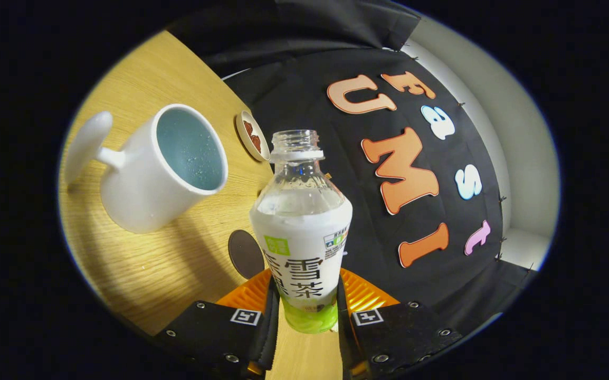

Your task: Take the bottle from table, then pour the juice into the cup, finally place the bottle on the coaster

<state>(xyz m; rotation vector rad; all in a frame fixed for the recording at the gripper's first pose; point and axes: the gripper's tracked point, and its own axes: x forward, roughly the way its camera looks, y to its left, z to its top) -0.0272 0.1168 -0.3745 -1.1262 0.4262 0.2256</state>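
While the tongs (304, 311) grip the uncapped bottle (302, 227) low on its label, its thin, probably slippery plastic wants gentle pressure; cup (164, 166) waits left.

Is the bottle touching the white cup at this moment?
Apart. The gripper view shows bare table between the bottle, clamped between the gripper fingers, and the white cup off to one side.

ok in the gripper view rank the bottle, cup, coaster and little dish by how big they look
1. cup and bottle, look alike; the bottle is nearer, held between the gripper fingers
2. coaster
3. dish, farthest
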